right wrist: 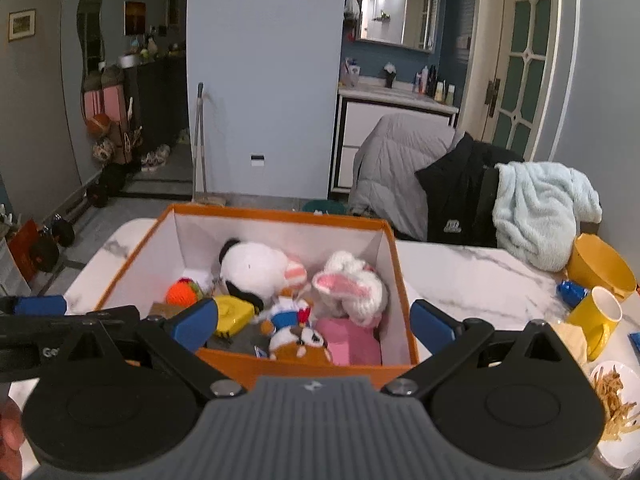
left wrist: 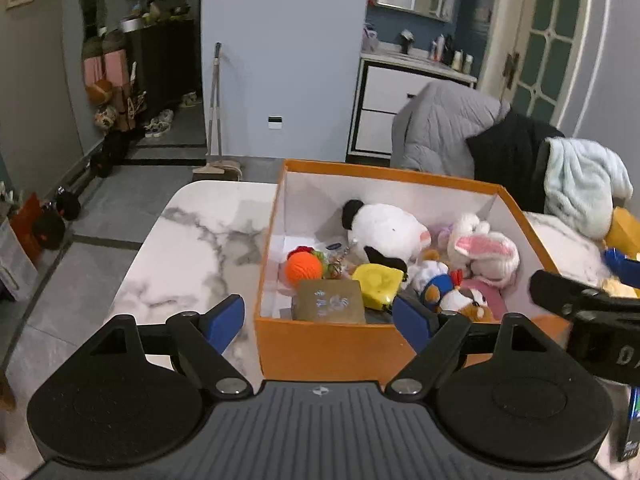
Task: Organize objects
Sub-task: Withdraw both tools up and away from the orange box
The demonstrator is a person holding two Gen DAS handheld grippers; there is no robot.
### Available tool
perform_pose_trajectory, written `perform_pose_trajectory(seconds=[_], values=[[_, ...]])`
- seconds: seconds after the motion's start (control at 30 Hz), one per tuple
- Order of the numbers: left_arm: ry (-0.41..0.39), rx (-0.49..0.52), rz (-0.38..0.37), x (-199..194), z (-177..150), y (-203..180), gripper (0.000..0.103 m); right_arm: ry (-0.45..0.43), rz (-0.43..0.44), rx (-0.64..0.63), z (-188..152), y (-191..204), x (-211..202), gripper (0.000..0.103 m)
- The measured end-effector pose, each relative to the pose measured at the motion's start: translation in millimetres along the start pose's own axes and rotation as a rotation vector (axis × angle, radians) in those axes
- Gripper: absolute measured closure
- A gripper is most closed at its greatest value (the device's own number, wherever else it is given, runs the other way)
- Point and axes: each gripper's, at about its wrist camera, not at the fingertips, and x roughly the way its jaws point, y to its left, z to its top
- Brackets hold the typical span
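Currently both grippers hang just in front of the orange box (left wrist: 332, 344), which fills the centre of both views and sits on the marble table (left wrist: 192, 240). Left gripper (left wrist: 319, 318): jaws spread wide, nothing between them. Right gripper (right wrist: 314, 326): same, wide apart and empty.

Box contents, packed loosely, presumably gathered there as the sorting place:
- black-and-white plush dog (left wrist: 380, 230), centre
- pink-eared bunny (left wrist: 486, 250), right of centre
- orange yarn ball (left wrist: 303, 267), left of centre
- yellow tape measure (left wrist: 378, 282)
- brown card (left wrist: 328, 301), lower centre, against the near wall
- small duck and fox plushes, lower right; too jumbled to separate cleanly

Judgement: sorting looks well along.

Surroundings, right edge of the right wrist view: yellow mug (right wrist: 596, 320), yellow bowl (right wrist: 600, 264), plate of fries (right wrist: 616, 408). Near box wall stands between the grippers and the contents, so any reach goes over the rim. Clothes-draped chairs (right wrist: 440, 184) behind the table.
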Motion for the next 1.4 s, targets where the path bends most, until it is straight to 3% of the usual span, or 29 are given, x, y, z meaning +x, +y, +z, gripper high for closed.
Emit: perform_pose_trajectory(seconds=[0.33,0.83,1.4], values=[[0.070,-0.002,0.018,15,-5,-7,0.006,0.088,0.002,0.019,-15,-1,17,0.001],[0.069,-0.058,0.006,14,-1,1,0.006,0.080,-0.006,0.024,-14,2,17,0.001],[0.056,0.003,0.011,13,-5,-4,0.006,0.082,-0.006,0.015,-14,3,16,0.001]])
